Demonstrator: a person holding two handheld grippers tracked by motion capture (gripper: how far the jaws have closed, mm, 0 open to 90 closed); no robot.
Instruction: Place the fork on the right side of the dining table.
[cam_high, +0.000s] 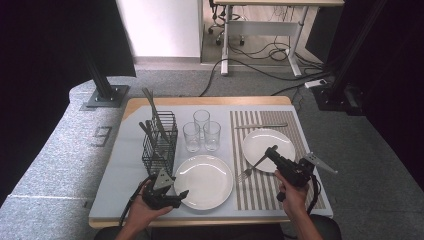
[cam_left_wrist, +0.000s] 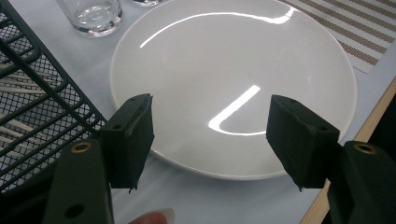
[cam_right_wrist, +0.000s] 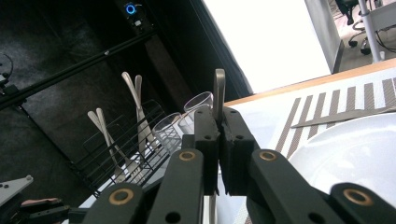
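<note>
While right hand-held gripper (cam_high: 273, 151) clamps fork (cam_high: 252, 167), handle end hidden; left hand-held gripper (cam_high: 181, 195) released.

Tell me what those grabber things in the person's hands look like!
Both are black. The left gripper and right gripper each have two chunky black jaws on arms with brass-coloured rivets. A grey three-cornered plate sits on top of each, and a black cable trails behind. The forearms are bare, without sleeves.

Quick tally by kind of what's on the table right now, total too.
Plates: 2, one on the cloth, one on the striped mat
Glasses: 3
Wire cutlery basket: 1
Fork in the right gripper: 1
Knife behind the mat's plate: 1
Cutlery in the basket: cannot count
Total: 8, plus basket cutlery
</note>
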